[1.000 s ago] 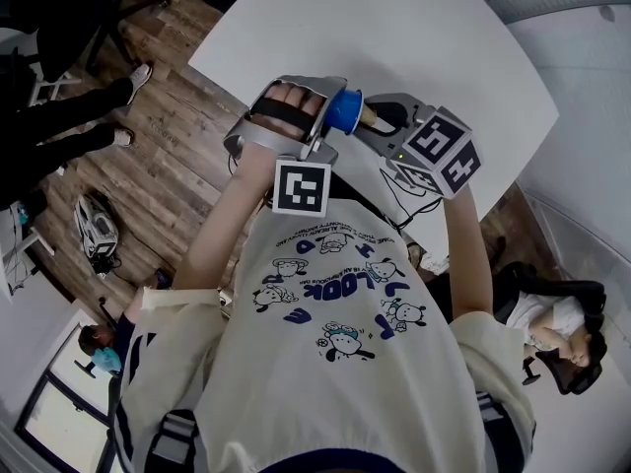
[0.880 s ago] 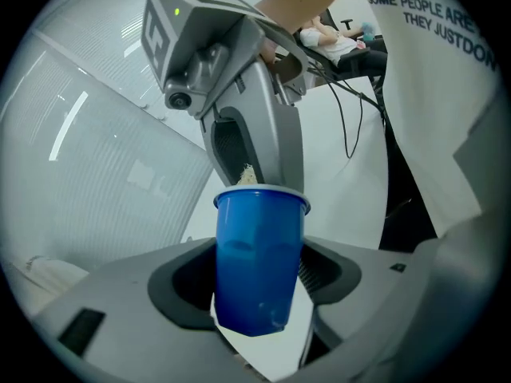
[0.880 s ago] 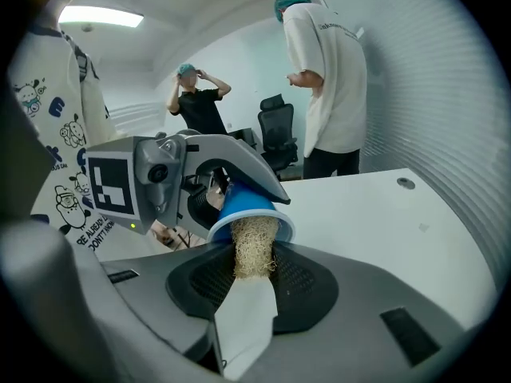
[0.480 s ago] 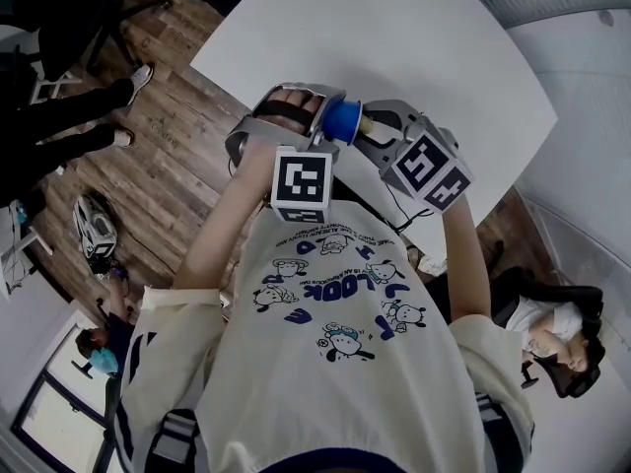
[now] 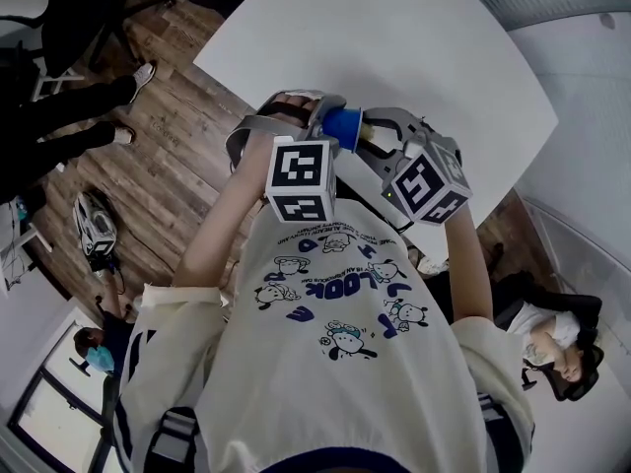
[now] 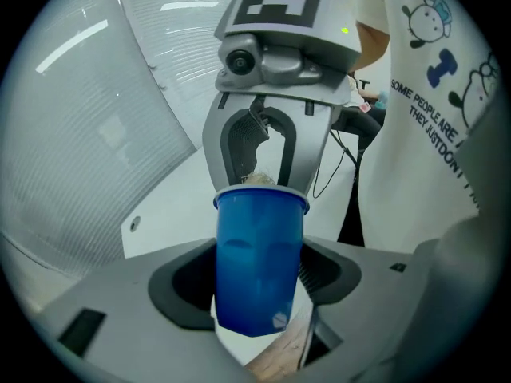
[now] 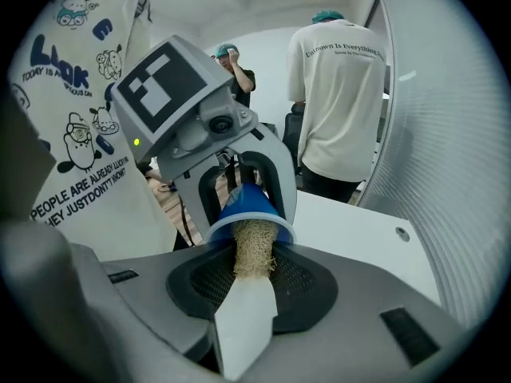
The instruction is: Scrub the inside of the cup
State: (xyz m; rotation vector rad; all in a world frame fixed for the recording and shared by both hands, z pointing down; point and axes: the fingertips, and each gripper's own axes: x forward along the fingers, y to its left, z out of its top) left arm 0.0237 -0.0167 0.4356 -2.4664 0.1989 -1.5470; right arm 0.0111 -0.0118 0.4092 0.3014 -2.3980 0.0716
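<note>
A blue plastic cup is held on its side in front of my chest, above the near edge of the white table. My left gripper is shut on the cup, its jaws pressing on the cup's walls. My right gripper faces it, shut on a tan loofah scrubber with a flat white handle. The scrubber's fibrous end is pushed into the cup's mouth. From the left gripper view only a tuft of the loofah shows over the rim. The cup's inside is hidden.
Wooden floor lies left of the table, with a person's legs and a bag on it. Another person sits in a chair at the lower right. Someone in a white T-shirt stands beyond the table. A black cable hangs under my right gripper.
Both grippers have shifted slightly towards my body, still joined at the cup. The right gripper has turned, its marker cube swinging down and left. The scrubber has stayed in the cup's mouth.
</note>
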